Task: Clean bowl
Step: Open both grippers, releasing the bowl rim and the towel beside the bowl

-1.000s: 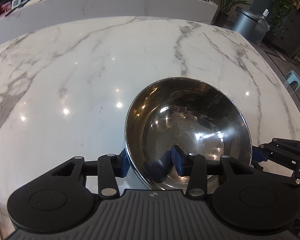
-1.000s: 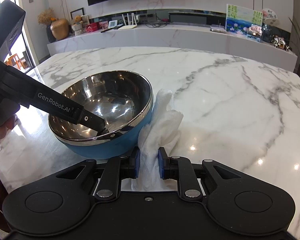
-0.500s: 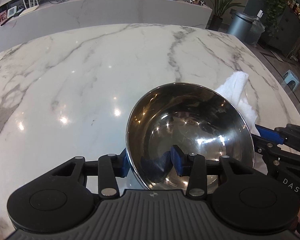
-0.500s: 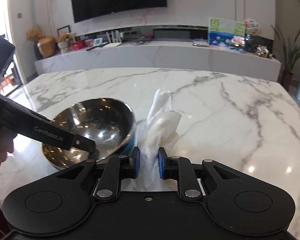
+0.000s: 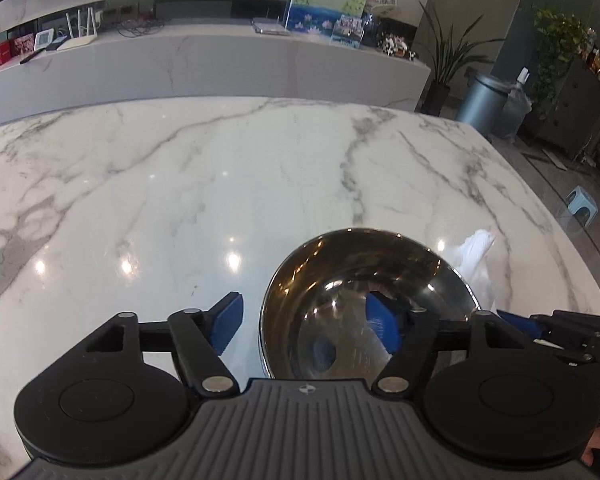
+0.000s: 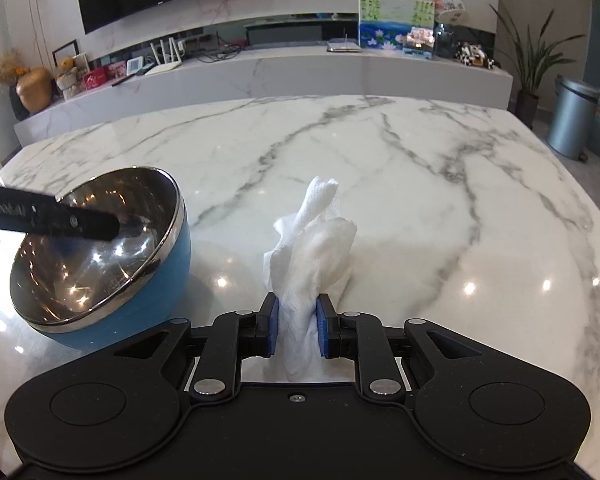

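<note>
A steel bowl with a blue outside rests tilted on the marble table. My left gripper straddles its near rim. Its jaws are opening: one blue pad stands clear outside the rim and the other pad hangs inside the bowl, neither pressing. In the right wrist view, the left gripper's black finger reaches into the bowl. My right gripper is shut on a crumpled white paper towel, held upright just right of the bowl. The towel's tip shows behind the bowl's far rim.
A long marble counter with a router, frames and ornaments runs behind the table. A grey bin and potted plants stand on the floor to the right. A small blue stool sits past the table's right edge.
My left gripper's jaws have spread off the bowl's rim, which they pinched before. The right gripper has drawn the towel away from the bowl's side, further to the right.
</note>
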`<state>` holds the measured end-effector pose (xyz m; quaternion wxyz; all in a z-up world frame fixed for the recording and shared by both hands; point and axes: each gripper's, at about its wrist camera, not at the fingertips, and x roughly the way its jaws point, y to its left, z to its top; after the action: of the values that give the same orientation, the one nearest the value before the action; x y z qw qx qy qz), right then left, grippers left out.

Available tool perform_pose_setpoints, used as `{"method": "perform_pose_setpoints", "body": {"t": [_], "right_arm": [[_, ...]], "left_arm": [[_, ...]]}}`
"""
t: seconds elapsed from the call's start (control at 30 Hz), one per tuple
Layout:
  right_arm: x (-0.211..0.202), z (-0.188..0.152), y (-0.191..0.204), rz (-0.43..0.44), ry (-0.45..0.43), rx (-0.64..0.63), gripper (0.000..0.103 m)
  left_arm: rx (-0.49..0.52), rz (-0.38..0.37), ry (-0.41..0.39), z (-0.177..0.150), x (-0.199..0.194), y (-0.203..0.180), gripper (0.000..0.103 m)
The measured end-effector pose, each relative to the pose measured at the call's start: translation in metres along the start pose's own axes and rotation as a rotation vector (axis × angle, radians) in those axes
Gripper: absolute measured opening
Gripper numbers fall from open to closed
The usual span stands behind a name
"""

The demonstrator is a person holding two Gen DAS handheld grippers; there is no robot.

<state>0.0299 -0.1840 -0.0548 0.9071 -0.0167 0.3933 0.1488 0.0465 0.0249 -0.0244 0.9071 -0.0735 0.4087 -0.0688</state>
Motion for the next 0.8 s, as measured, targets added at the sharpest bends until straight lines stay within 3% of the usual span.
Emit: {"method": "perform_pose_setpoints", "body": {"t": [0.07,0.4,0.57,0.73,0.8], "right_arm": [[-0.001,0.000,-0.002,0.003,-0.002,0.019,0.020],[-0.022,0.005,-0.006,-0.023,-0.075,0.066,0.051],[-0.036,0.011,0.001,-0.044,-0.112,0.041,0.062],[-0.052,0.011,0.007,-0.073,-0.145,0.032,0.065],[-0.059,0.008,0.007,-0.070,-0.154,0.051,0.074]], "left_arm": [[0.007,-0.008,-0.025,0.001,-0.005,-0.001,0.073],[0.028,-0.041,-0.118,0.004,-0.026,-0.005,0.079],[0.042,-0.049,-0.158,0.003,-0.035,-0.010,0.081],[0.011,-0.061,-0.200,-0.002,-0.045,-0.009,0.083],[-0.012,-0.069,-0.200,-0.007,-0.048,-0.008,0.083]]}}
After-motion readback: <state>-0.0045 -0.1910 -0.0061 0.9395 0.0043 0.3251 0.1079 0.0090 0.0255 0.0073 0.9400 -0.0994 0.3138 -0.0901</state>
